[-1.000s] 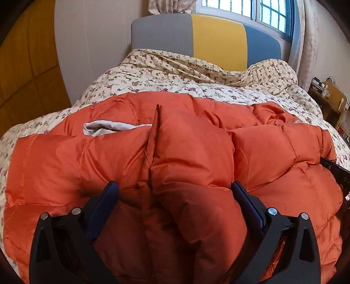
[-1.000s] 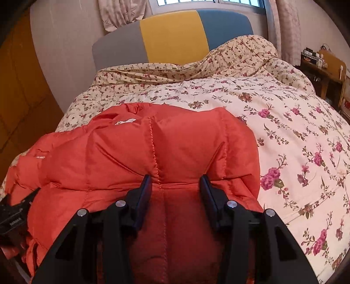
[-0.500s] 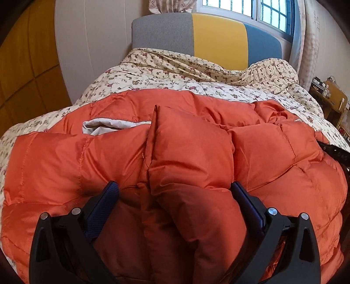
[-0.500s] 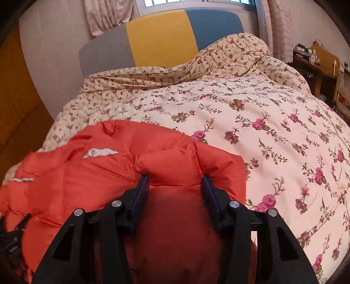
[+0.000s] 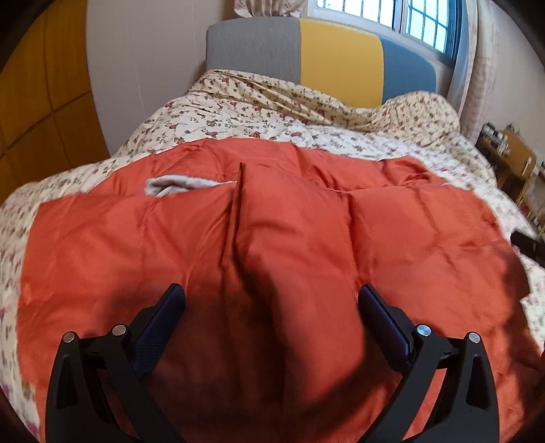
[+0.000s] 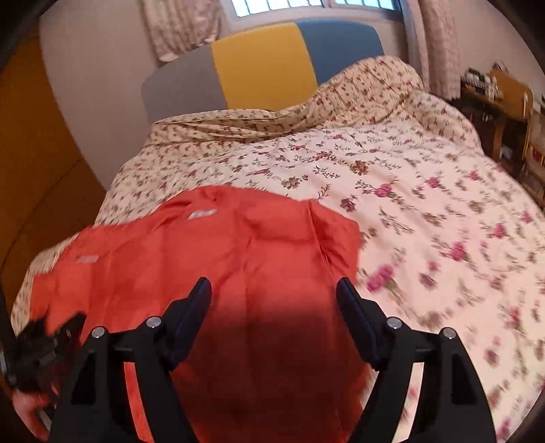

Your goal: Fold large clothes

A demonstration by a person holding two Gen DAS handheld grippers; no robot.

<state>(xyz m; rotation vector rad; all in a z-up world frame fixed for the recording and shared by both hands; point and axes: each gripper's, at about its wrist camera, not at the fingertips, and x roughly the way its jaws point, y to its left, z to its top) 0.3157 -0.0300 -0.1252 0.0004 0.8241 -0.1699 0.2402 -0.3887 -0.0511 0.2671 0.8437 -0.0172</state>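
An orange quilted down jacket (image 5: 289, 231) lies spread on the floral bed, a strip of its grey lining (image 5: 177, 184) showing at the far left. My left gripper (image 5: 270, 300) stands wide open just above the jacket's near middle, over a raised fold. The jacket also shows in the right wrist view (image 6: 211, 252). My right gripper (image 6: 272, 296) is open over the jacket's right side, holding nothing. The left gripper's black body (image 6: 37, 344) shows at the lower left of the right wrist view.
The floral duvet (image 6: 425, 211) covers the bed, bunched near the grey, yellow and blue headboard (image 5: 320, 61). A wooden shelf unit (image 5: 517, 163) stands right of the bed. A yellow panelled wall (image 5: 37, 95) is on the left. The window (image 5: 408, 20) is behind the headboard.
My right gripper has opened and let go of the jacket, which dropped flat onto the bed. Both grippers have drawn back and up a little. The left gripper stayed open.
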